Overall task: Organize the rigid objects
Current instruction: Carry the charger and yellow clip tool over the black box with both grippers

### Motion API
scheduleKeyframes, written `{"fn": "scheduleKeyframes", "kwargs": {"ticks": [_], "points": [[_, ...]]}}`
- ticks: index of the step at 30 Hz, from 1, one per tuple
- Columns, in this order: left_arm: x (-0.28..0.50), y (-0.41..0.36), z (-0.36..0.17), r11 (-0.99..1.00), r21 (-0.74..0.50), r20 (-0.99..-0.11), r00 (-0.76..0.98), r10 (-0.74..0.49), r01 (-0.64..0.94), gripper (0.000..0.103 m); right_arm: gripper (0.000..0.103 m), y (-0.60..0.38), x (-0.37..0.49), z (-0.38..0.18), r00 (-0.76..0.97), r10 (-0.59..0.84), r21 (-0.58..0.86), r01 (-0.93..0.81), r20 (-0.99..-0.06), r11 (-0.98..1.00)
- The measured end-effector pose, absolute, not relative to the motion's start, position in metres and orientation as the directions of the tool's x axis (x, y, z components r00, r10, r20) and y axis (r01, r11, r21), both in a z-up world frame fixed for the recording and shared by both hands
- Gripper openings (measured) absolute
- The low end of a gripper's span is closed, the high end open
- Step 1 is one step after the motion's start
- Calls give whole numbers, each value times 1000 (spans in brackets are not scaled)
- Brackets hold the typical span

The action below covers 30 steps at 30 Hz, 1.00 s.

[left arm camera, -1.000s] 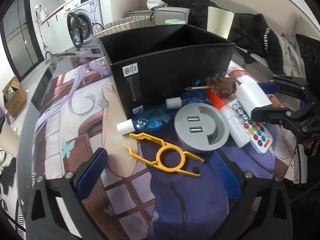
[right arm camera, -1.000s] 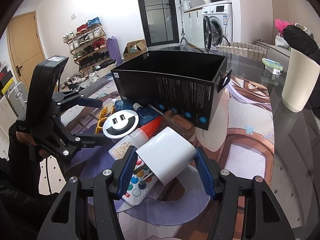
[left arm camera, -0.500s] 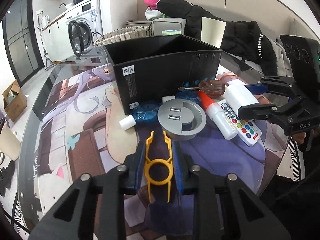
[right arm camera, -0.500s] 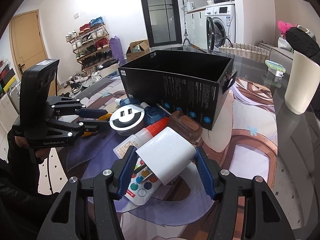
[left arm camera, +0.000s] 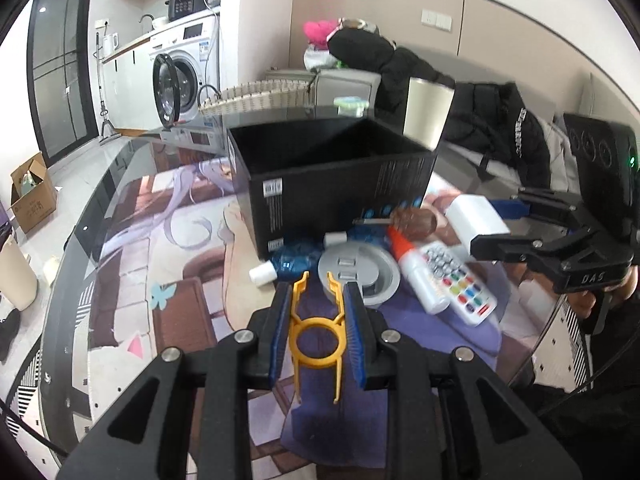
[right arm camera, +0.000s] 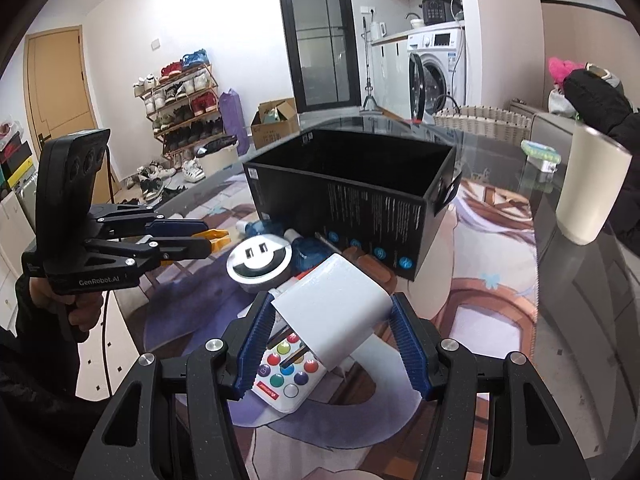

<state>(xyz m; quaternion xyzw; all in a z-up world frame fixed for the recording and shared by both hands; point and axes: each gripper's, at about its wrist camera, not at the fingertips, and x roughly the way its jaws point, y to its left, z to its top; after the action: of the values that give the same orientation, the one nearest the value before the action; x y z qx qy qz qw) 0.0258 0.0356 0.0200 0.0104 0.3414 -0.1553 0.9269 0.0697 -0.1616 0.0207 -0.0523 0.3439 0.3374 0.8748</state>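
Left gripper (left arm camera: 316, 300), open a second ago, now clamps yellow tool (left arm camera: 317, 330) at 6 o'clock; right gripper (right arm camera: 332, 322) still clamps white charger (right arm camera: 334, 308).

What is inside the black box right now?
The black box shows only dark inner walls and no objects, but its floor is hidden behind the near wall in both views, so it cannot be confirmed empty.

The left gripper (left arm camera: 316, 312) is clamped on a yellow tool (left arm camera: 317, 330) (fingers nearly parallel); the right gripper (right arm camera: 332, 334) pinches a white block (right arm camera: 332, 314), both raised.
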Motion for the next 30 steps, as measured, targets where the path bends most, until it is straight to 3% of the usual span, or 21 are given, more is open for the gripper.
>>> {"fn": "scheduleKeyframes", "kwargs": {"ticks": [15,30], "points": [[43,33,62,957,-132,-507,812,-288,257,24,60,-166,80,52,603,552,111,-611,-576,784],[91,20,75,969,-116,-458,854,-248,220,24,60,-156,116,77,637,541,70,-610,-549,789]]}}
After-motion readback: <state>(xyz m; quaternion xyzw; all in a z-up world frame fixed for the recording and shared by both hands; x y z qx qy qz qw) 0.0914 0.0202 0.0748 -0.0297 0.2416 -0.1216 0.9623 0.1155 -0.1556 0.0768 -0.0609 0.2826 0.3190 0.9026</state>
